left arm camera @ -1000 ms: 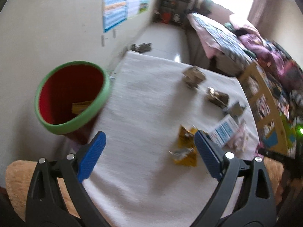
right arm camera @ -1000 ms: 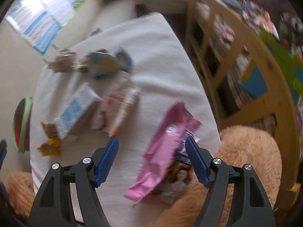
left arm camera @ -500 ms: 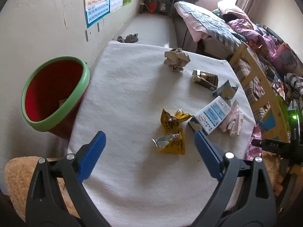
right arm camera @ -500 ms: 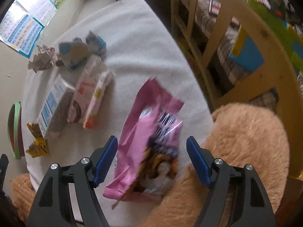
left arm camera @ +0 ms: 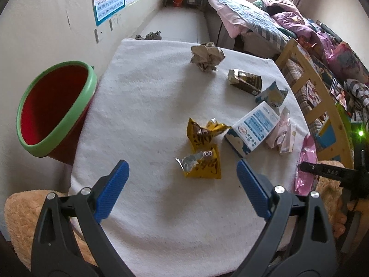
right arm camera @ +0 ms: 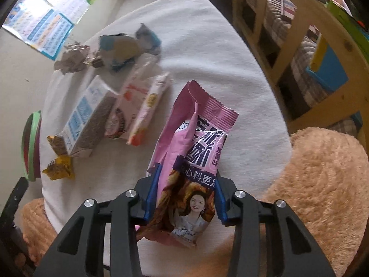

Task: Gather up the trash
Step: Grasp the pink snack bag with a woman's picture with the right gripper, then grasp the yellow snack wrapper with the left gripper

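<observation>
Right wrist view: my right hand-held gripper (right arm camera: 185, 196) has just been closing, and its blue pads now press both sides of the crinkled pink foil snack wrapper printed with a portrait (right arm camera: 196, 152), where half a second ago they stood wide astride it. The wrapper lies at the near right edge of the white-cloth-covered worktop (right arm camera: 207, 53), its lower end over the tan plush cushion (right arm camera: 322, 184).

Left wrist view: my left hand-held gripper (left arm camera: 182, 189) is wide and holds nothing; it hangs above the near part of the worktop, lower and closer to the torn yellow foil wrappers (left arm camera: 203, 150) than a second ago, without touching them. The red bucket with a green rim (left arm camera: 55, 108) stands off the worktop's left edge.

I judge the pink wrapper secured and ready to be lifted and carried across to the bucket. The yellow wrappers look to be the left side's next pick. Uncollected: the blue-and-white carton (left arm camera: 253, 129), the pale pink sachets (left arm camera: 283, 133), the dark brown carton (left arm camera: 244, 82) and the crumpled grey paper (left arm camera: 207, 55).
</observation>
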`<state>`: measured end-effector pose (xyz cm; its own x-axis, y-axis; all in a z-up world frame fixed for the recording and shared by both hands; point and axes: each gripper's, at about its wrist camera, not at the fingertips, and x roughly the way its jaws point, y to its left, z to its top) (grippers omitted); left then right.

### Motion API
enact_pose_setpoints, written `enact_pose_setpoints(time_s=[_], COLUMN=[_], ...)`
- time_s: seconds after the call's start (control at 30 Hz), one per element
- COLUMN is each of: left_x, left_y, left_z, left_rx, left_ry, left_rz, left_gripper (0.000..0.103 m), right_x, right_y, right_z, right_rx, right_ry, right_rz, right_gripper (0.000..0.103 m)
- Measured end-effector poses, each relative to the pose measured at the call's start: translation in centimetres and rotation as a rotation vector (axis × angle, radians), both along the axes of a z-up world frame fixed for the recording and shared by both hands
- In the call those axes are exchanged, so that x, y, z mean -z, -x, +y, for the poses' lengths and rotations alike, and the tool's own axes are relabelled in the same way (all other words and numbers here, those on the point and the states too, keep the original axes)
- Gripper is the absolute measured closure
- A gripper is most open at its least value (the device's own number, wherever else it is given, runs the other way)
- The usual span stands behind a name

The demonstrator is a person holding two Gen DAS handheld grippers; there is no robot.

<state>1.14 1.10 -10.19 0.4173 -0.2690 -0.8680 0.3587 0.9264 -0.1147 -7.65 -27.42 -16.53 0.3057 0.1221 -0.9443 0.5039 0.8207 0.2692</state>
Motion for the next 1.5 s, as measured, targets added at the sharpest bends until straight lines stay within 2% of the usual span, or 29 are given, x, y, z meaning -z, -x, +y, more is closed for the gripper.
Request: enact_pose_setpoints(time_s=[0.23, 0.5, 0.73, 0.9, 0.93, 1.0, 1.03, 1.1, 1.17, 1.3, 1.43, 1.5], left_x=[1.5, 2.5, 3.3, 5.3, 5.8, 6.5, 6.9, 7.6, 7.4, 6.7, 4.6, 3.0], left_y=[0.5, 0.5, -1.2, -2.3, -2.5, -2.5, -2.4, -2.3, -2.0, -1.6, -0.9, -0.7], left_z=[-0.5, -1.0, -2.2, -3.6, -3.9, -4.1, -4.2, -4.1, -3.9, -3.1, -2.2, -1.2], left_rx=[0.026, 0.035, 0.027, 0.041, 0.047, 0.055, 0.062, 0.067, 0.074, 0.07, 0.057, 0.033], left_ry=[-0.005, -0.016, -0.007, -0.019, -0.027, -0.041, -0.05, -0.058, -0.061, -0.023, 0.001, 0.009], left_rz=[0.037, 0.057, 0.057, 0.106, 0.118, 0.137, 0.153, 0.178, 0.167, 0.173, 0.124, 0.072], left_gripper=[0.011, 0.011, 0.011, 0.012, 0.013, 0.029, 0.031, 0.044, 0.053, 0.059, 0.06, 0.06], right_x=[-1.3, -1.0, -1.5, -2.0, -2.0, -1.9, -2.0, -2.1, -2.2, -2.9, -4.0, -4.9], right_y=[-0.1, -0.3, -0.4, -0.9, -1.0, -1.2, -1.3, -1.5, -1.6, -1.8, -2.1, -2.4], right_z=[1.3, 1.2, 1.3, 1.9, 2.1, 2.3, 2.4, 2.7, 2.9, 3.6, 4.3, 4.9], right_rx=[-0.046, -0.053, -0.055, -0.08, -0.084, -0.094, -0.098, -0.105, -0.112, -0.134, -0.161, -0.181], right_ry=[0.016, 0.001, -0.002, 0.02, 0.023, 0.027, 0.028, 0.031, 0.031, 0.028, 0.028, 0.027], right_rz=[-0.071, -0.08, -0.118, -0.141, -0.141, -0.142, -0.143, -0.149, -0.157, -0.179, -0.221, -0.246], right_gripper=[0.063, 0.063, 0.063, 0.063, 0.063, 0.063, 0.063, 0.063, 0.063, 0.063, 0.063, 0.063])
